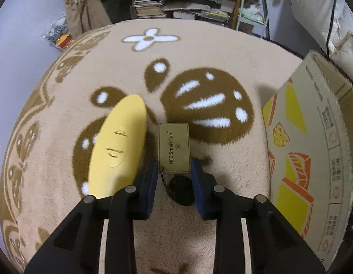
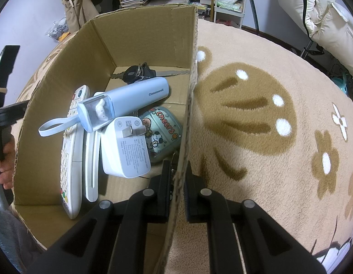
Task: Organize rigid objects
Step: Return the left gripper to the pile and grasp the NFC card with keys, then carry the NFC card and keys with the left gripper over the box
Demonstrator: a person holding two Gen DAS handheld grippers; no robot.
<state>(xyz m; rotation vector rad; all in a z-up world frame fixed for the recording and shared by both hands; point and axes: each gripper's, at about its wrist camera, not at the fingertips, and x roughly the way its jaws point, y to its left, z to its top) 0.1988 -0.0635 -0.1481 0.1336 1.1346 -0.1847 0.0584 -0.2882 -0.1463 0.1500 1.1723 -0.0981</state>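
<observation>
Left tool (image 1: 174, 171) sits low over the beige patterned rug (image 1: 233, 178), pads straddling the gold NFC card (image 1: 174, 147), not quite pinching it. Right tool (image 2: 178, 178) is clamped on the brown cardboard box (image 2: 142, 32) wall.

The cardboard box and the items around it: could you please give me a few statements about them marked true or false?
1. The right gripper clamps the cardboard box by its wall. True.
2. The NFC smart card lies inside the box. False: it is on the rug, between the left gripper fingers.
3. The white charger is in the box. True.
4. The yellow case is right of the card. False: it lies left of it.
5. The keys rest on the rug. False: they lie at the box's far end.
</observation>
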